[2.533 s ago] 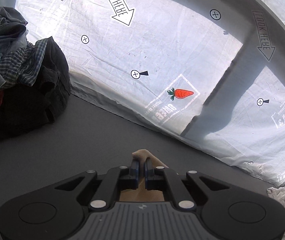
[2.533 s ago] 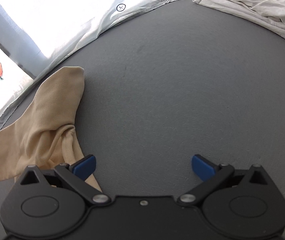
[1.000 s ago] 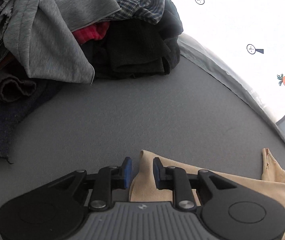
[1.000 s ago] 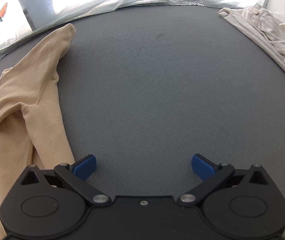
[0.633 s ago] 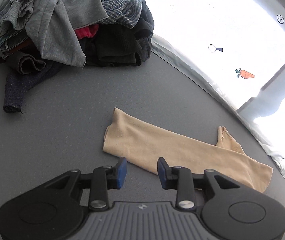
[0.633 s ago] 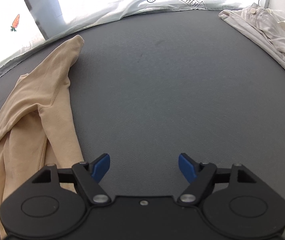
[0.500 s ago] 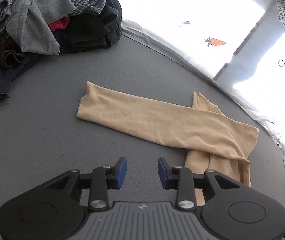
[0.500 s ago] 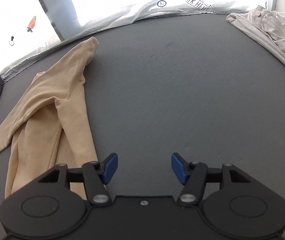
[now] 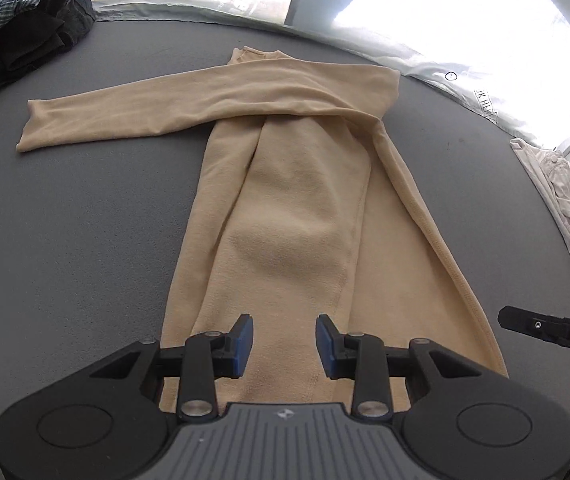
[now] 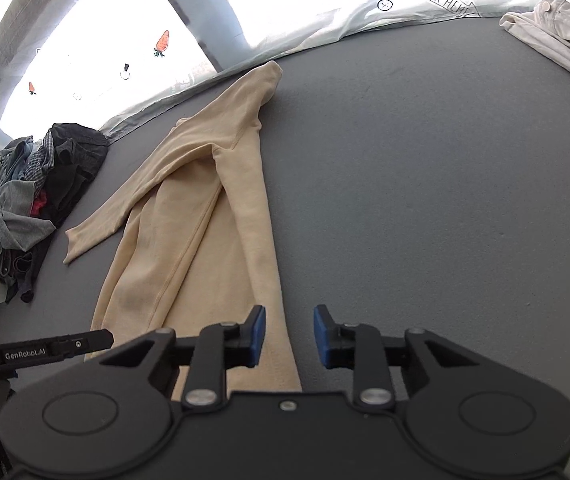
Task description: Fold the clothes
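A beige long-sleeved top [image 9: 293, 208] lies flat on the grey table, folded lengthwise into a narrow strip. One sleeve [image 9: 133, 112] stretches across its upper end and sticks out to the left. My left gripper [image 9: 283, 345] hovers open above the top's near hem, nothing between its fingers. In the right wrist view the same top [image 10: 205, 216] runs away to the upper left. My right gripper [image 10: 289, 337] is open over the hem's right edge, holding nothing.
A heap of dark and grey clothes [image 9: 13, 36] [image 10: 33, 196] sits at the table's far left corner. A crumpled white garment [image 9: 565, 204] [image 10: 557, 32] lies at the right side. A translucent printed sheet [image 10: 325, 28] bounds the far edge. Bare grey table [image 10: 425, 180] spreads right of the top.
My left gripper let go of the sleeve end and drew back to the top's near hem. Both grippers pulled back, so the whole top now shows; the right jaws narrowed but stay open.
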Tool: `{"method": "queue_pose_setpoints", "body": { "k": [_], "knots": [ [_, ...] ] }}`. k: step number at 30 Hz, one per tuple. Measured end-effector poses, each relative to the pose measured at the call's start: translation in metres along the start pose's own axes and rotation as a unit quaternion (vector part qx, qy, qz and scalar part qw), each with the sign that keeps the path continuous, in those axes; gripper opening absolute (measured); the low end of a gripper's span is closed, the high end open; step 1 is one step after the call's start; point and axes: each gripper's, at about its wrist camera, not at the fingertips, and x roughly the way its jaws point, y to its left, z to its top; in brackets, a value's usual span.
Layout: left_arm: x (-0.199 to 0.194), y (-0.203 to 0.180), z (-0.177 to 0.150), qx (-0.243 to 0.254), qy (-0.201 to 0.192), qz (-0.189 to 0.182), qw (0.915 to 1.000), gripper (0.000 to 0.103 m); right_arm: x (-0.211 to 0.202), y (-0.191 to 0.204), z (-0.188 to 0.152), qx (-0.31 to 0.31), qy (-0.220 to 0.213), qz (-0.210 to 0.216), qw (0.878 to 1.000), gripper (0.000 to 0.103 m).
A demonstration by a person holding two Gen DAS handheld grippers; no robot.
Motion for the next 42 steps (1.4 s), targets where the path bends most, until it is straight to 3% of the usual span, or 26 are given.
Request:
{"method": "queue_pose_setpoints", "body": {
  "k": [3,9,13,16,20,27,32,39,42],
  "knots": [
    [0.001,-0.007,-0.009,0.02,0.011,0.009,0.9997,0.037,-0.004,0.002,-0.011,-0.013,0.011,0.021,1.0,0.023],
    [0.007,-0.003,-0.026,0.02,0.04,0.007,0.999,0.037,0.011,0.01,-0.02,-0.031,0.034,-0.015,0.999,0.022],
    [0.006,-0.002,-0.03,0.023,0.034,0.001,0.9991,0.038,0.012,0.01,-0.023,-0.026,0.033,-0.035,0.999,0.013],
    [0.007,-0.002,-0.029,0.025,0.035,-0.012,0.999,0.046,0.008,0.006,-0.023,-0.002,0.02,-0.021,1.0,0.004],
    [0.009,-0.005,-0.029,0.033,0.037,-0.022,0.9985,0.056,0.002,0.001,-0.024,0.035,0.001,0.004,0.999,0.003],
    [0.012,-0.006,-0.026,0.026,0.047,-0.027,0.9982,0.061,-0.005,-0.012,-0.025,0.153,-0.027,0.127,0.98,0.003],
    [0.013,-0.001,-0.024,0.014,0.051,-0.039,0.9978,0.062,0.004,0.007,-0.024,0.136,-0.016,0.15,0.979,0.003],
    [0.016,0.004,-0.022,-0.001,0.053,-0.067,0.9963,0.074,0.024,0.035,-0.027,0.112,0.015,0.172,0.978,0.003],
    [0.014,0.009,-0.021,-0.012,0.054,-0.08,0.9953,0.075,0.038,0.04,-0.029,0.124,0.032,0.178,0.976,0.003]
  ]
}}
